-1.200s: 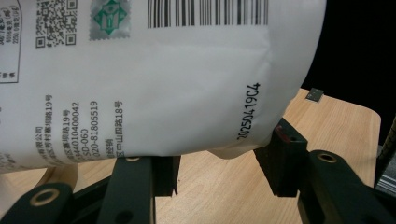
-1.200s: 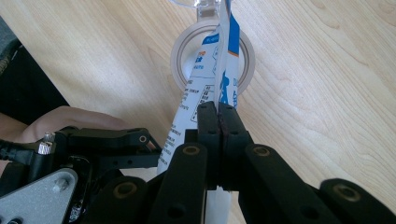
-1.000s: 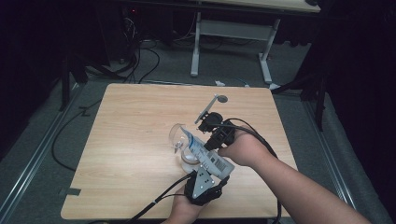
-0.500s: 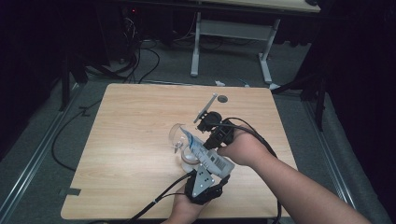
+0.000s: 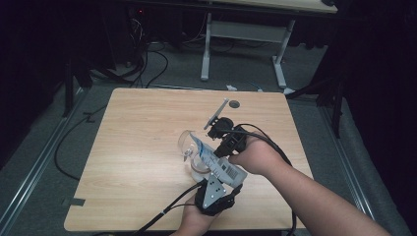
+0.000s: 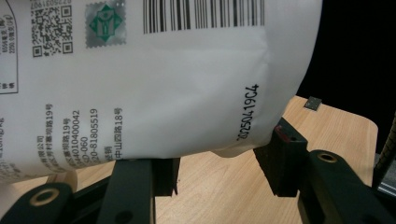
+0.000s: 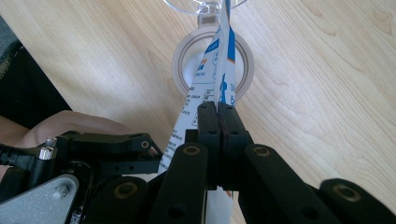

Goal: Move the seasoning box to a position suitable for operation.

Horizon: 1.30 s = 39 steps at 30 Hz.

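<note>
Both grippers are on the white pouch (image 5: 216,162), near the table's near-right part, tilted so its top corner dips toward the clear glass (image 5: 189,147) just left of it — a pouring pose, by the look of it. The right gripper (image 7: 218,112) is clenched flat on the pouch's thin upper edge, jaws pressed together on the film, steering the spout over the glass and its round base (image 7: 212,65). The left gripper (image 6: 217,170) comes in from the near edge with its jaws part-way apart around the pouch's fat lower end; the right-hand pad looks to touch the bag, the other is half hidden, so I read it as a cradling grasp on the pouch rather than a hard squeeze.

Room to move: the table (image 5: 133,128) lies bare to the left and far side, with a small dark disc (image 5: 234,104) near the far edge. The near edge sits close under the left hand, so any lift wants to go up and away — and the glass, being just beside the pouch, could be nudged over.
</note>
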{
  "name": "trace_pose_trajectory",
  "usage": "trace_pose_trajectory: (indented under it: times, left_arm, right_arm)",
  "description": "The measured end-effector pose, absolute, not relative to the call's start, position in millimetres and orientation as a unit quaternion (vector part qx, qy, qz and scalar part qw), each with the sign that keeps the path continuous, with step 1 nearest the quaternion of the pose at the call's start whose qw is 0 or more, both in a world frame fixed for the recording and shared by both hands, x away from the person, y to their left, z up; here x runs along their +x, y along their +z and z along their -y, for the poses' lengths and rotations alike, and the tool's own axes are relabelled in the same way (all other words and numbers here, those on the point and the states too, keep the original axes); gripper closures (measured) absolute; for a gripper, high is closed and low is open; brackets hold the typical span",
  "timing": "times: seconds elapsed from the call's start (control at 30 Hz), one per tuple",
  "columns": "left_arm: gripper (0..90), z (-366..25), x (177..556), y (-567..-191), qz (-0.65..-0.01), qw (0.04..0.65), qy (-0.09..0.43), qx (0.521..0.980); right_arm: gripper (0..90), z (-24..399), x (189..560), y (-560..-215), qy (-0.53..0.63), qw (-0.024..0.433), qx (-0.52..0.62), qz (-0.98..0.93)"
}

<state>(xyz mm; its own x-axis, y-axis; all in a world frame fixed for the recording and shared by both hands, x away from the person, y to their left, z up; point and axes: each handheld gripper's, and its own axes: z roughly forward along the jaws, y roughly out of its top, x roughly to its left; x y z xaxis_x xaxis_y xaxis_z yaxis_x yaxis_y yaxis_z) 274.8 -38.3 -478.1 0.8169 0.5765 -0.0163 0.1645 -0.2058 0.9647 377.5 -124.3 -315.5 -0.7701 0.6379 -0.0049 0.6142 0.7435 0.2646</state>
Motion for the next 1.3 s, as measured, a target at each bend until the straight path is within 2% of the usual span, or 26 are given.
trace_pose_trajectory:
  times: [1.3]
  left_arm:
    - [54.1, 37.6, 274.2, -477.9, -0.244, 0.580, 0.178, 0.757]
  right_arm:
    - [89.6, 122.5, 377.4, -316.3, 0.122, 0.044, 0.337, -0.933]
